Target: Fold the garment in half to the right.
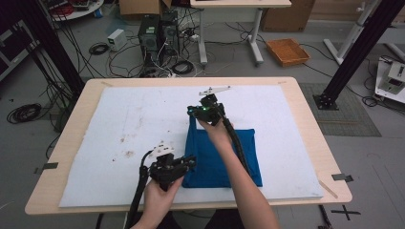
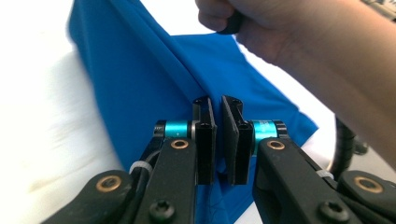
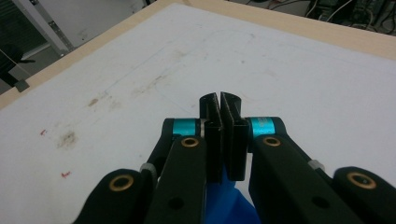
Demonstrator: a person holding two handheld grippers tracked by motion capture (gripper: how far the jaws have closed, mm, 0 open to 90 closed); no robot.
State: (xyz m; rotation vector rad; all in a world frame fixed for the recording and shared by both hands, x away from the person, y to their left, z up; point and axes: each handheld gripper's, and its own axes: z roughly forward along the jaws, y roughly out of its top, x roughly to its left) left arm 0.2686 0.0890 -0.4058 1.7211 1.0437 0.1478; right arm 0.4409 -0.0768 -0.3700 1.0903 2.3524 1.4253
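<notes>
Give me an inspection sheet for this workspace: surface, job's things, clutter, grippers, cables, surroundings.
Surface: white mat on a wooden table, brown stains.
Job's things: blue cloth, folded, left edge lifted.
Clutter: nothing seen on the mat.
Grippers: left gripper and right gripper both shut on the cloth.
Cables: black ones trail from each gripper.
Surroundings: computer towers, orange tray, floor wiring.

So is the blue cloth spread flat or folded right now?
Folded, partly lifted. The cloth lies doubled on the mat, its left edge pinched and raised by both grippers.
</notes>
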